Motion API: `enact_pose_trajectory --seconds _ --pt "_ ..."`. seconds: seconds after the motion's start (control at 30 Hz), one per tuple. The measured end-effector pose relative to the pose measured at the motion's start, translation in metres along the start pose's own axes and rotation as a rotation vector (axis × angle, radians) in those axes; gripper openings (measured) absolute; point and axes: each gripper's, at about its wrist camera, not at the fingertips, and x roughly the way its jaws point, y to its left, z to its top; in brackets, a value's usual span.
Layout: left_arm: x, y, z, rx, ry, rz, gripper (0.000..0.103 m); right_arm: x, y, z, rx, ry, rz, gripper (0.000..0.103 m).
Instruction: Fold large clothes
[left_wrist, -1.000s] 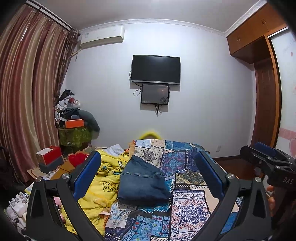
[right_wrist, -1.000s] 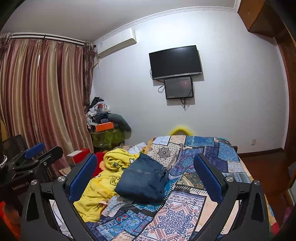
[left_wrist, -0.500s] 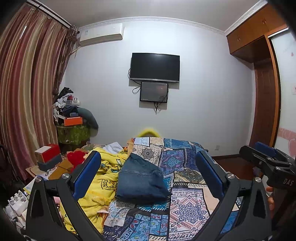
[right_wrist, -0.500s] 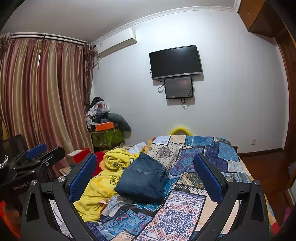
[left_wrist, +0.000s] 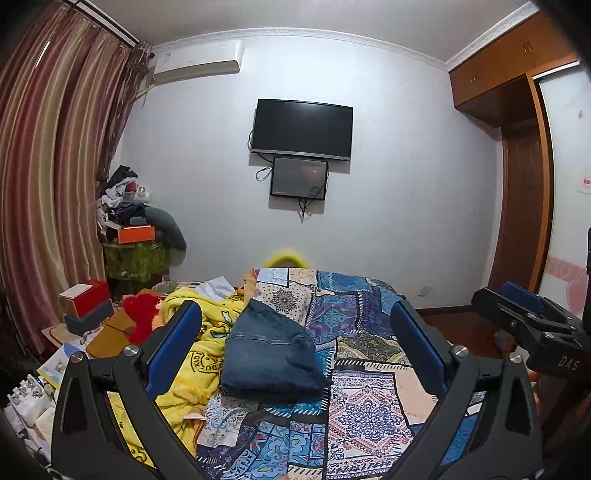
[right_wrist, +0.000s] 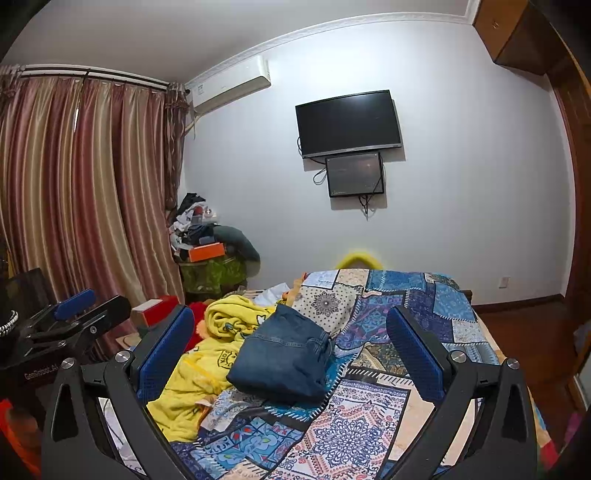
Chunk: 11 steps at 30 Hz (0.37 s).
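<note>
Step in hand: judged as the pause after a fold; the jeans (left_wrist: 271, 356) already lie as a compact folded bundle, and neither gripper touches them.
Jeans: resting on the patchwork quilt (left_wrist: 362, 410) of the bed, their left edge against the crumpled yellow blanket (left_wrist: 201, 354) (same placing in the right wrist view, jeans (right_wrist: 286, 360)).
Left gripper (left_wrist: 295, 352): jaws spread wide, nothing between the blue pads, held above and short of the bed.
Right gripper (right_wrist: 291, 356): likewise wide open and holding nothing, raised clear of the quilt.
Next move: probably either to shift the folded jeans aside or to start on another large piece; the yellow blanket looks the likely one (a guess only).
What that calls for: both grippers lowering together and pinching two separate edges or corners of the cloth, then lifting it free of the jeans so the bundle is not dragged open.
</note>
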Motion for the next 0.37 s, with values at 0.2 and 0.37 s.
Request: enact_pose_trajectory --seconds 0.2,0.37 --pt "0.0021 -0.0006 -0.0010 0.007 0.019 -0.013 0.103 0.0008 -0.0014 0.0002 -0.001 0.003 0.000 0.103" --pt "0.0048 -0.0022 -0.0021 0.016 0.027 -0.015 0.103 0.0020 -0.0024 -0.0001 0.000 0.007 0.002 0.103"
